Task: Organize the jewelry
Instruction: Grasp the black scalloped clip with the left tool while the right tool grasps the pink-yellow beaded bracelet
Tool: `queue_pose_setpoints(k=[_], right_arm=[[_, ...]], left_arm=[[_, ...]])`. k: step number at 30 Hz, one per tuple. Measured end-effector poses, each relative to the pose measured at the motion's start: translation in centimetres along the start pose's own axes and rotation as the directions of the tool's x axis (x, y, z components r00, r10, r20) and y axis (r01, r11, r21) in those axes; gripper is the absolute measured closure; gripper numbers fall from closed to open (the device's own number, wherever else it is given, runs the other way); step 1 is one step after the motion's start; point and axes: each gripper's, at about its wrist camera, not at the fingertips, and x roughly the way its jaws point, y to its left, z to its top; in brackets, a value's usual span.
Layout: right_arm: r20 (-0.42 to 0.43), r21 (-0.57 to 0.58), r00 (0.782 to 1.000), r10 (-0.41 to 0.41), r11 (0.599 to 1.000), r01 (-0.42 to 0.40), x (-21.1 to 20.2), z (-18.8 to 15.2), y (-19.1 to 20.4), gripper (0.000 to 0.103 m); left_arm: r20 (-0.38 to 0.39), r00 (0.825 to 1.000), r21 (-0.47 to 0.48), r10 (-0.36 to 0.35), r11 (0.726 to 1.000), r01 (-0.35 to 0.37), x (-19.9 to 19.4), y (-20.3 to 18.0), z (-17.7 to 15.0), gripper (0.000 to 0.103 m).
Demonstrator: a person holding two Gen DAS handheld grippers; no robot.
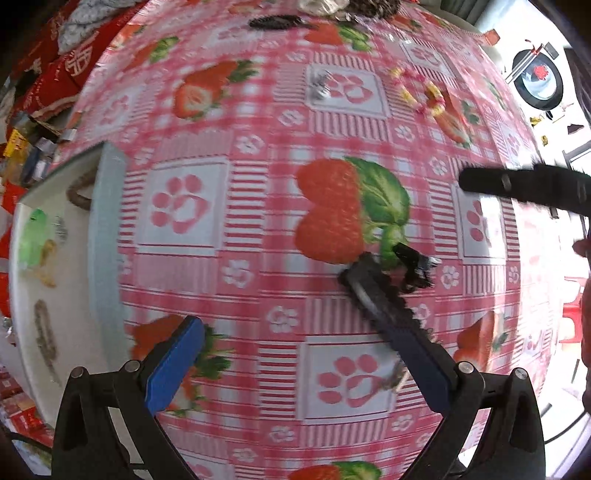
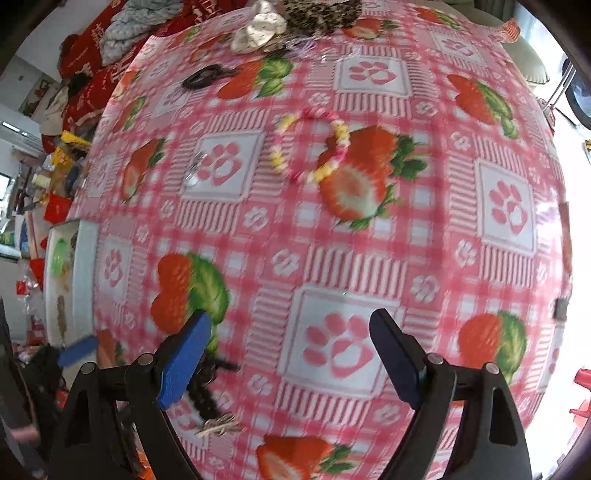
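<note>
My left gripper (image 1: pixel 291 332) is open above the strawberry tablecloth; a black lace hair piece (image 1: pixel 384 295) lies on the cloth along its right finger, not clamped. A small silver clip (image 1: pixel 397 376) lies beside it. The white tray (image 1: pixel 107 229) at the left holds a green piece (image 1: pixel 35 236), a brown ring and other jewelry. My right gripper (image 2: pixel 291 332) is open and empty over the cloth, and shows as a black bar at the right of the left wrist view (image 1: pixel 517 186). A pink-and-yellow bead bracelet (image 2: pixel 310 147) and a silver piece (image 2: pixel 194 170) lie farther out.
A black hair clip (image 2: pixel 203 77) lies near the far edge, with a leopard-print item (image 2: pixel 321 14) and silver fabric (image 2: pixel 258 29) behind it. Red boxes and clutter crowd the left side beyond the table. The tray (image 2: pixel 83 280) sits at the table's left edge.
</note>
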Motion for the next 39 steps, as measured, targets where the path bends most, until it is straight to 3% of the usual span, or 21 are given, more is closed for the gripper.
queue_pose_setpoints(k=[6,15,20,23,26,29,31,34,39], right_arm=[[0.031,-0.020,0.999,-0.043,0.999,0.043,0.2,2.3,-1.0,0.014],[0.072,-0.010,0.993,-0.092,0.996,0.093,1.4,6.9,-1.8,0.014],[0.072,0.056,0.989,-0.130,0.990,0.126,2.5,8.7,-3.4,0.032],[0.096,0.007,0.982,-0.163,0.987,0.164,3.0,9.5,-2.4,0.039],[0.106,-0.066,0.970,-0.217,0.972,0.225,3.8,10.0,-0.8,0.041],[0.123,-0.108,0.968,-0.218,0.967,0.232,3.9,9.9,0.3,0.056],[0.123,-0.118,0.969,-0.212,0.967,0.227,4.0,10.0,0.7,0.062],[0.119,-0.113,0.973,-0.200,0.970,0.214,3.9,9.9,1.1,0.090],[0.121,-0.083,0.977,-0.173,0.979,0.184,3.5,9.6,0.7,0.094]], left_arm=[[-0.035,0.998,-0.038,-0.045,0.998,0.044,1.3,-1.5,-0.2,0.000],[-0.041,0.999,-0.086,0.000,0.996,-0.004,2.9,-2.7,-0.8,0.001],[-0.033,0.999,-0.095,0.035,0.995,-0.038,3.4,-3.0,-1.5,0.002],[-0.034,0.998,-0.098,0.053,0.994,-0.056,3.3,-3.3,-1.8,0.004],[-0.024,0.998,-0.092,0.059,0.994,-0.061,3.1,-4.4,-1.6,0.010],[-0.010,0.998,-0.060,0.057,0.997,-0.058,2.3,-5.7,-1.1,0.027],[0.002,0.999,-0.019,0.052,0.998,-0.052,2.0,-6.8,-1.1,0.043],[0.015,0.999,0.026,0.048,0.998,-0.048,1.7,-8.0,-1.1,0.065],[0.012,1.000,0.000,-0.007,1.000,0.007,1.6,-7.7,-0.8,0.065]])
